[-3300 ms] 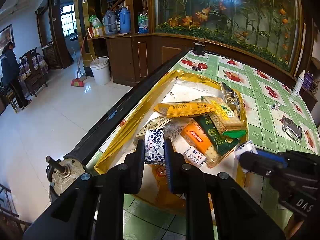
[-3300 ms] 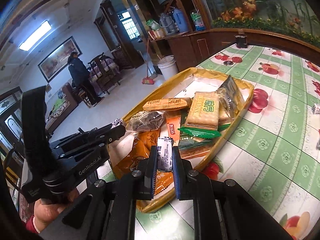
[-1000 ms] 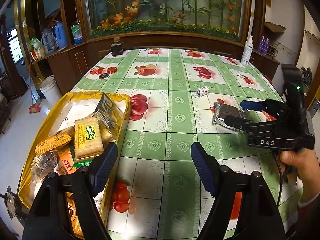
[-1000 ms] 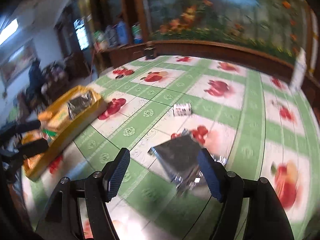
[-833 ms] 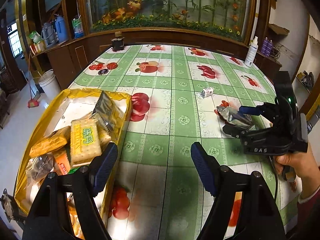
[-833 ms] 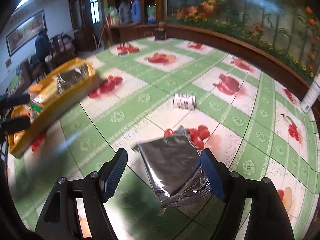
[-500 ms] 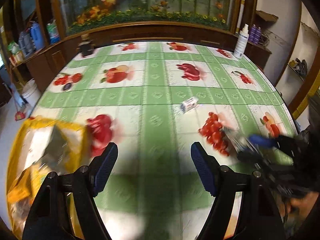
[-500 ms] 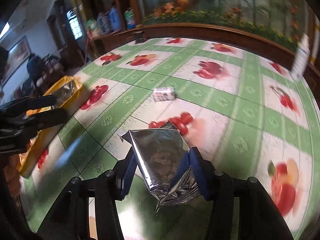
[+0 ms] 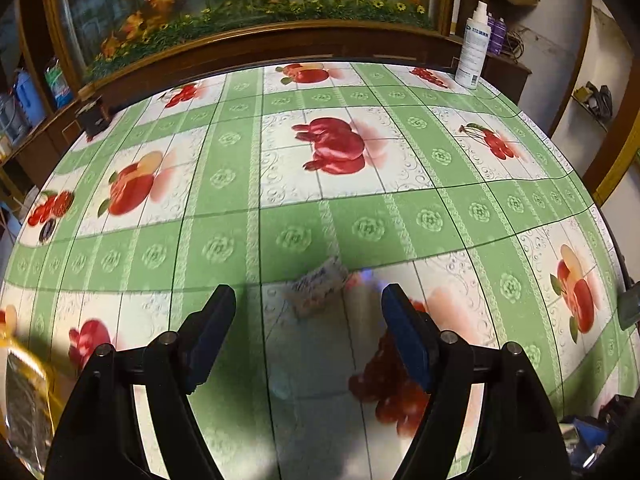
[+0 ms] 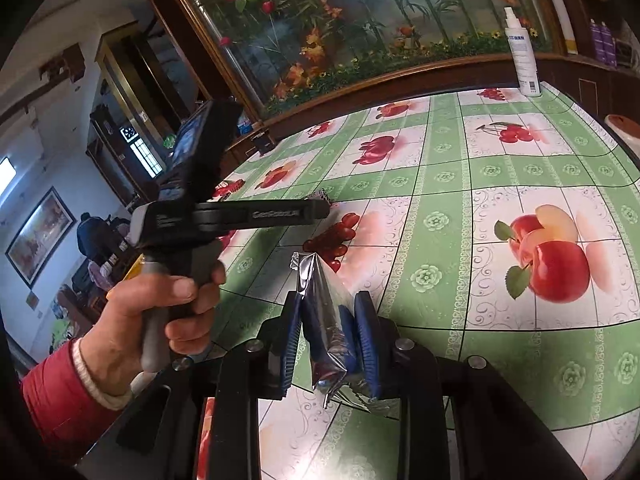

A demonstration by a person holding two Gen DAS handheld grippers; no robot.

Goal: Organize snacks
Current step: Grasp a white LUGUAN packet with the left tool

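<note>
My left gripper is open and hovers over the green fruit-print tablecloth, with a small white candy packet lying on the cloth just ahead between its fingers. In the right wrist view the left gripper shows from the side, with that candy at its tip. My right gripper is shut on a silver foil snack bag, held above the table. A corner of the yellow tray with a foil bag in it shows at the lower left.
A white spray bottle stands at the table's far edge, with purple bottles behind it. A small dark box sits at the far left edge. A wooden planter wall runs behind the table.
My left gripper has swung right from the tray to the small candy packet. My right gripper has closed on the silver foil bag and lifted it.
</note>
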